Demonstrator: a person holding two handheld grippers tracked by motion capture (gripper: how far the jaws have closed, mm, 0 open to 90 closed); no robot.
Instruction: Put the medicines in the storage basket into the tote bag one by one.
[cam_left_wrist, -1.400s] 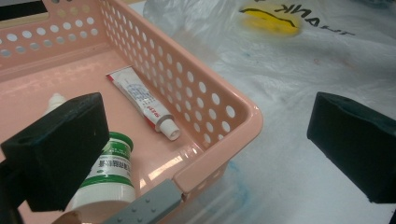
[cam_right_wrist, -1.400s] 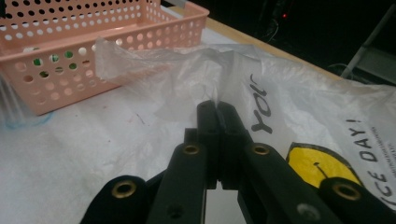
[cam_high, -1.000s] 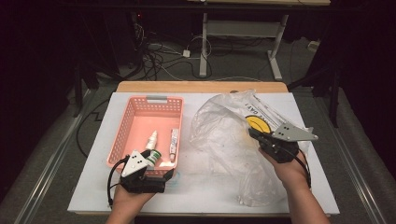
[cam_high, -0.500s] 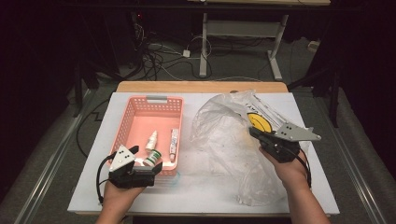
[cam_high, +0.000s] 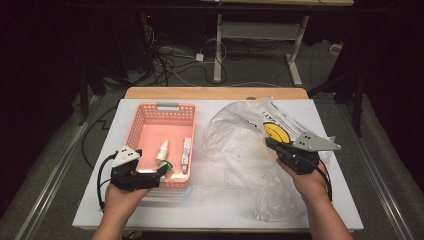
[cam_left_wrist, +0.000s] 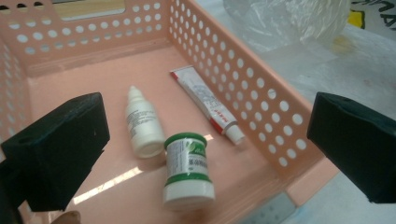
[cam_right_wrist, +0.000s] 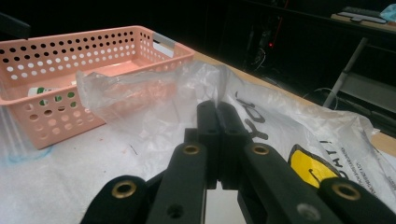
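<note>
Since a second ago my left gripper (cam_high: 162, 172) has slid back toward me from inside the pink basket (cam_high: 142, 120) to its near rim, while my right gripper (cam_high: 270, 143) has barely shifted on the plastic bag (cam_high: 235, 145).

I see a white covering on the table (cam_high: 200, 210), with a strip of bare wood at the far edge. Beyond it the room is dark, with a tangle of cables on the floor and the white legs of another desk.

My left gripper's jaws stand wide apart, holding nothing, above the basket's near end. Below them in the left gripper view lie a white dropper bottle (cam_left_wrist: 141, 126), a green-and-white jar (cam_left_wrist: 187, 170) on its side, and a white tube (cam_left_wrist: 208, 103) with red trim along the basket's wall. All three carry printed labels, but the print is too small for me to read.

My right gripper's jaws are pressed together on a fold of the clear bag, pinching it up off the table beside the basket. The bag carries a yellow disc (cam_high: 276, 132) and black lettering; I can make out only fragments of letters, nothing whole.
</note>
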